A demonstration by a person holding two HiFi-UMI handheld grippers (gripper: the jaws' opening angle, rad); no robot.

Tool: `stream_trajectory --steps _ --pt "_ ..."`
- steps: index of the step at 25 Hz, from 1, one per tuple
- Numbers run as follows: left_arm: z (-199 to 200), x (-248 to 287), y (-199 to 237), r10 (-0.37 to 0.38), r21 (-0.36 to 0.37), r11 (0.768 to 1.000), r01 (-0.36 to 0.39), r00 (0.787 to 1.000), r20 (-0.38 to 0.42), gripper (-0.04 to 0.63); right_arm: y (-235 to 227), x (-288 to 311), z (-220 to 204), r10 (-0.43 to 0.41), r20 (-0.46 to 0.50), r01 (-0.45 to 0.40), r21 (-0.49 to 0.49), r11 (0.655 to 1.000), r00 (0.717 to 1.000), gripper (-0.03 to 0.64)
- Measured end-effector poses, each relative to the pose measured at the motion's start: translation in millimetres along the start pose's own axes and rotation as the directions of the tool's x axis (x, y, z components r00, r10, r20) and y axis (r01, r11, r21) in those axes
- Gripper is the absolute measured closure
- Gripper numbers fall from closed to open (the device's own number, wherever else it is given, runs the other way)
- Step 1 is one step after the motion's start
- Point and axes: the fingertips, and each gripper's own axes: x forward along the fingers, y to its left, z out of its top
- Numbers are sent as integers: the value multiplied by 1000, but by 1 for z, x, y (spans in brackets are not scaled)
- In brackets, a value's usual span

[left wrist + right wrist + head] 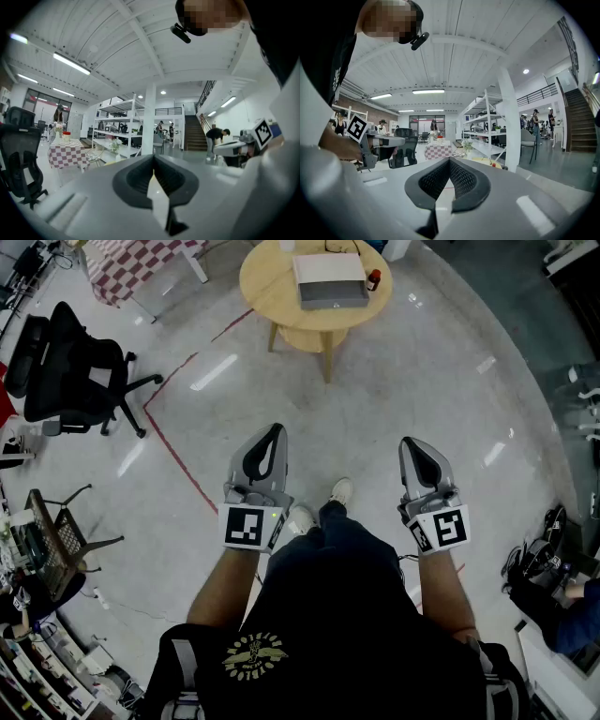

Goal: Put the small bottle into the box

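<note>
Far ahead in the head view, a round wooden table (272,289) carries a flat grey box (330,280). Just right of the box stands the small dark bottle (373,279) with a red cap. I hold both grippers at waist height over the floor, well short of the table. My left gripper (276,430) is shut with nothing in it, and so is my right gripper (411,442). In the left gripper view the jaws of the left gripper (153,161) meet in a thin line. The right gripper view shows the right gripper (449,161) the same way, with the table top (483,161) small beyond it.
A black office chair (75,371) stands at the left, and a checkered table (141,263) at the far left. A red line (178,446) crosses the shiny floor. Cluttered racks (37,540) line the left edge. A seated person (574,615) is at the right edge.
</note>
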Motion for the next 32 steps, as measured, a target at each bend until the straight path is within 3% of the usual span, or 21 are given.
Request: stream_trajectory --steps 8,15,21,24,32 --pt "18 71 -22 4 6 1000 -4 1000 5 595 -56 34 9 72 22 -73 43 996 997 611" --pt "41 103 -34 68 51 996 -69 997 22 595 -95 45 24 137 56 -139 38 990 989 611" --pt "29 101 -21 107 58 993 -107 994 1 595 -105 61 15 150 50 -153 55 987 987 611" --pt "15 108 -7 117 27 993 -117 993 -11 595 -103 71 3 158 27 -159 52 986 987 611" --pt "-5 156 7 42 1 999 -42 999 -34 595 -102 112 -9 163 5 -163 77 984 987 611"
